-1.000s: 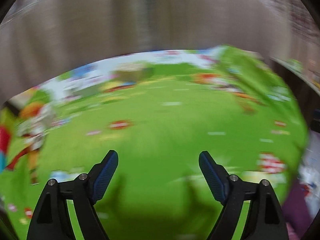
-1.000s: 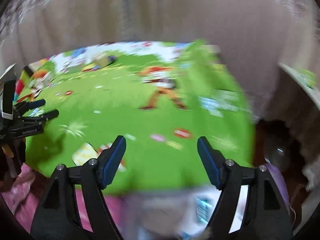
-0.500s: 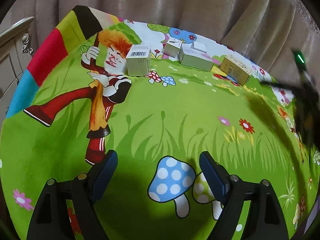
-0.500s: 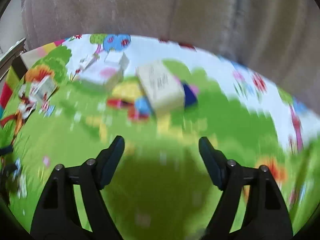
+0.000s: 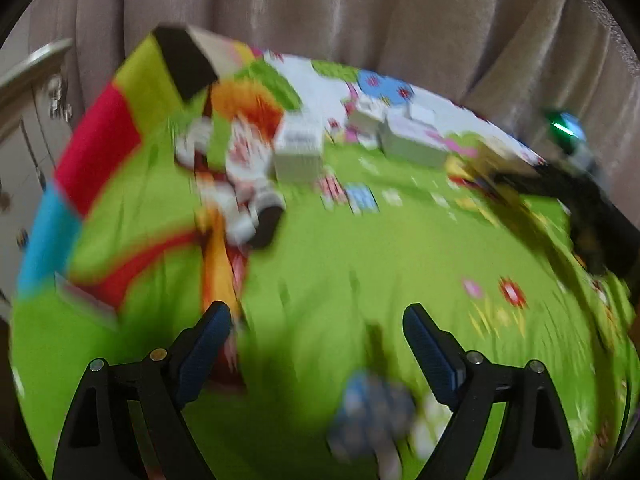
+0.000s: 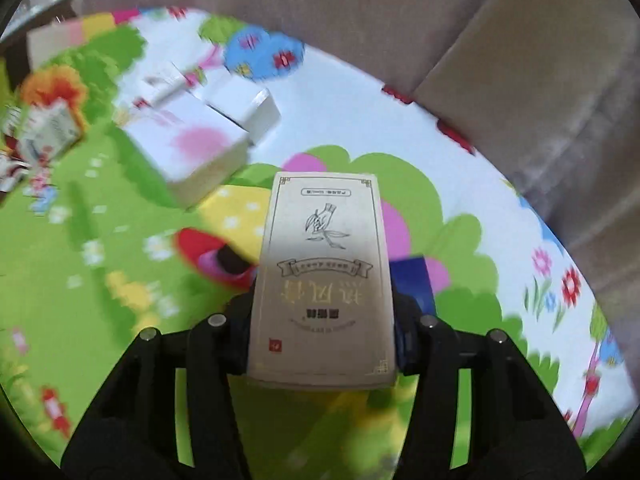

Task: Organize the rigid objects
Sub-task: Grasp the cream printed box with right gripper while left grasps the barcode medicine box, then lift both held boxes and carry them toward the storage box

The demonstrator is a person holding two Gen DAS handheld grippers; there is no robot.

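My right gripper is shut on a beige box with gold print and holds it flat between its jaws over the cartoon play mat. Beyond it lie a large white box with a pink spot and a smaller white box. A small box with a barcode stands at the far left. My left gripper is open and empty above the green mat. Its blurred view shows a white box and further white boxes at the far side.
A beige curtain hangs behind the mat. A pale cabinet stands at the left. The right gripper's black body reaches in from the right edge of the left wrist view.
My right gripper has closed on the beige box, which lay free on the mat half a second ago. My left gripper stays open and has shifted slightly; its view is blurred.
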